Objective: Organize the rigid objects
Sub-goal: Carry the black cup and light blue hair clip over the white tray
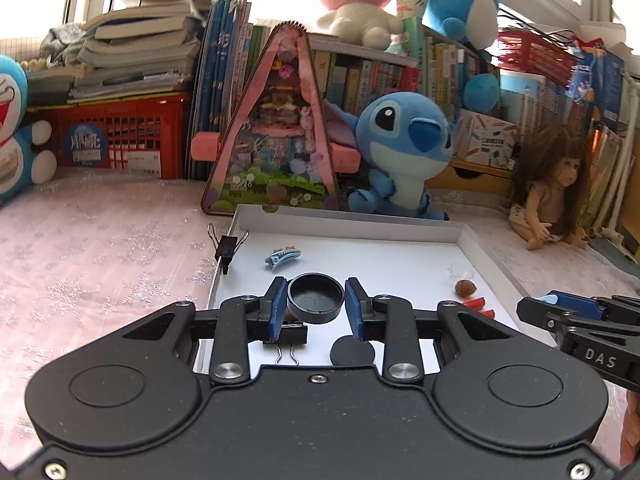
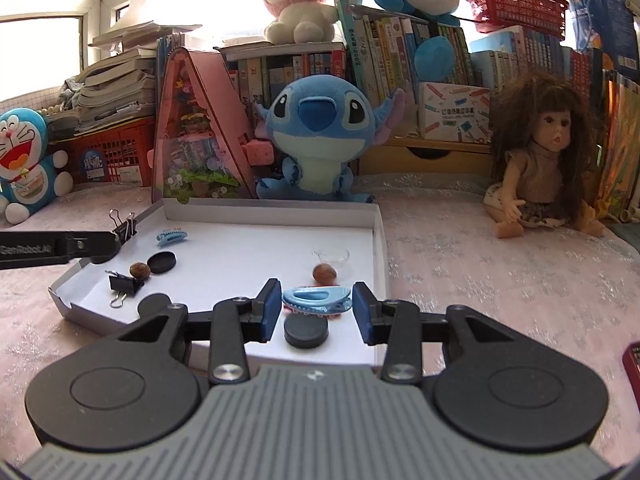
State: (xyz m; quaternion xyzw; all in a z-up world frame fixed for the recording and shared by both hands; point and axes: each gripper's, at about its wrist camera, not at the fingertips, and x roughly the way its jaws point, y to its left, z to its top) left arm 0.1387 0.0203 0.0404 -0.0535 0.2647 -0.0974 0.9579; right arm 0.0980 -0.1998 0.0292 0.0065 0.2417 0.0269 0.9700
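The white tray (image 2: 378, 240) lies on the pink cloth in front of the plush toys and books, and everything to be sorted sits inside its low walls.

The left gripper (image 1: 316, 300) pinches a black round cap (image 1: 316, 298), open side up, lifted over the tray's near left part — the blue pads press its rim on both sides. It looks like light, stiff plastic with a smooth wall, so it could slip or twist; a hold across its full width, as here, seems soundest.

The right gripper (image 2: 316, 312) pinches a pale blue hair clip (image 2: 317, 299) by its two ends, above the tray's near right corner, with a black disc (image 2: 306, 332) lying just below. The clip is likely light and springy, with fragile teeth underneath, so squeezing end to end suits it better than across the teeth.

Smaller things rest on the tray floor: a black binder clip (image 2: 125, 283), a second hair clip (image 2: 172, 237), two brown nuts — one (image 2: 324, 273) beside a clear little dish (image 2: 332, 257).
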